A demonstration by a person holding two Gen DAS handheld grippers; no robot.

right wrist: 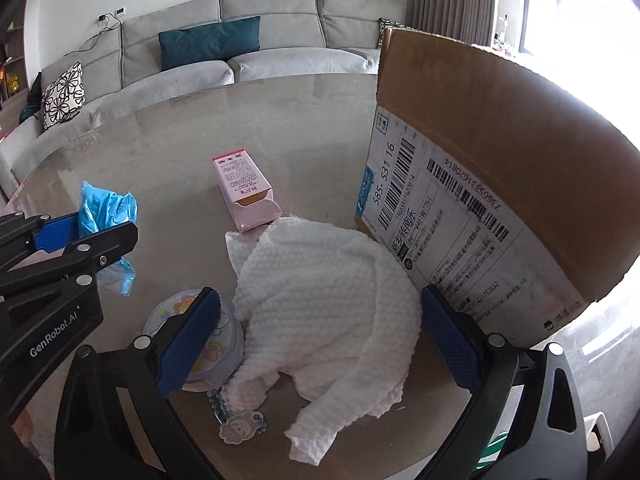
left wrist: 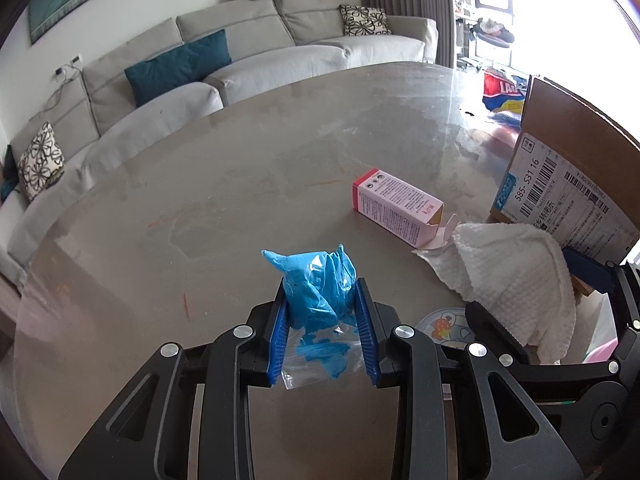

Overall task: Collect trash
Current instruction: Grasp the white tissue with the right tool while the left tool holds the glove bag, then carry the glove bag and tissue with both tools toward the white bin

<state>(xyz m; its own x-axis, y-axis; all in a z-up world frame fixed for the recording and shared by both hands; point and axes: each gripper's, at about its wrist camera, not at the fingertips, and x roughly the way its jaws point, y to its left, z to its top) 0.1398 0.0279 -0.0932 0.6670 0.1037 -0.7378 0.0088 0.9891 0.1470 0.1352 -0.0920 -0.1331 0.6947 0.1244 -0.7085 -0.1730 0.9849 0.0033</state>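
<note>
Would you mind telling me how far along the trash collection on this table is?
Early stage. Nothing visibly binned yet. In hand: the left gripper is shut on the blue plastic wrapper. The right gripper stands open around the white paper towel. Still lying on the table: the pink carton and the small cartoon-printed cup beside the cardboard box.

Hiding part of the patterned round container [right wrist: 192, 320] under the white textured wipe [right wrist: 332, 300]. Running past the right edge: the cardboard box [left wrist: 580, 168].
</note>
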